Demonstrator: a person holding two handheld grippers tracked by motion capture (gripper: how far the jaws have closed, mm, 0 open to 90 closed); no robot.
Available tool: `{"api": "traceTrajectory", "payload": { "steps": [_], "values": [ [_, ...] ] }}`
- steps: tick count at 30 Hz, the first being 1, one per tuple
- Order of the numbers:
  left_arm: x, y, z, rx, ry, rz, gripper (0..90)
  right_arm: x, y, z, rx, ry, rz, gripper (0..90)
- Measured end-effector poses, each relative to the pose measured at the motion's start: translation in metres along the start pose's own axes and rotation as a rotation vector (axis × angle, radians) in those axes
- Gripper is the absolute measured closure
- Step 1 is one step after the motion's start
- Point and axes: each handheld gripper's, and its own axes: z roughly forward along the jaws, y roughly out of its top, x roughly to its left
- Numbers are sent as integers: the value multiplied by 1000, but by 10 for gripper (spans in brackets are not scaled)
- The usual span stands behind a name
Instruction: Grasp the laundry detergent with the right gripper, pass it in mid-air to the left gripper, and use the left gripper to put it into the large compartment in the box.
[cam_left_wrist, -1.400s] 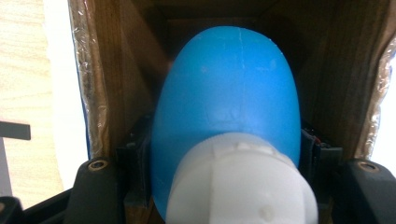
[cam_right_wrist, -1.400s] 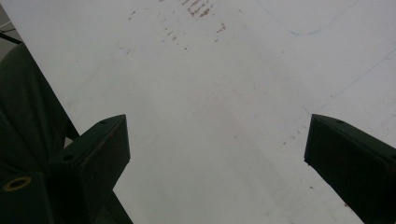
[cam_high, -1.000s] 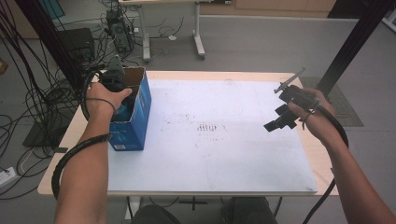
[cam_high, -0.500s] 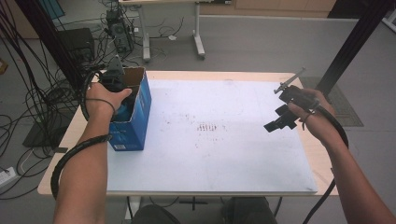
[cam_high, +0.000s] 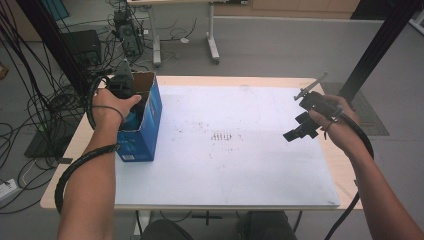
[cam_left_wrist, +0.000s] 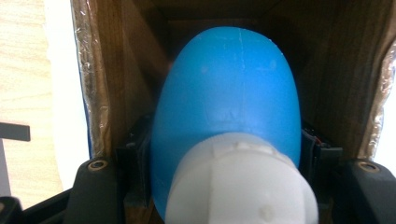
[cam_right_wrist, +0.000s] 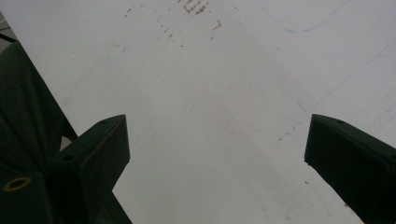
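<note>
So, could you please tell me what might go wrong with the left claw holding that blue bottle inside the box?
The left claw grips the blue bottle on its rounded, smooth sides, so it might slip. The cardboard box walls sit close around it and could snag the claw, tipping or dragging the box near the table edge.

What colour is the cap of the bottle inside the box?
White cap, clearest in the left gripper view.

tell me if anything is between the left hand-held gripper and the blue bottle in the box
Nothing visible is. The left hand-held gripper is already shut on the blue bottle, one black jaw at each side of it near the white cap, down inside the open blue box. The brown box walls flank the bottle closely but do not come between.
</note>
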Motion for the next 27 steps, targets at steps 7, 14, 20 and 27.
{"api": "traceTrajectory", "payload": {
  "steps": [7, 14, 20, 27],
  "values": [
    [0, 0, 0, 0, 0, 1, 358, 0, 0, 0, -3, 0, -2, 64],
    [0, 0, 0, -1, -1, 0, 358, 0, 0, -2, -2, -5, -3, 64],
    [0, 0, 0, -3, -3, -1, 357, 0, -1, -2, -3, -4, -1, 63],
    [1, 0, 1, -3, -8, -1, 357, 0, 0, -2, -3, -5, -3, 63]
  ]
}}
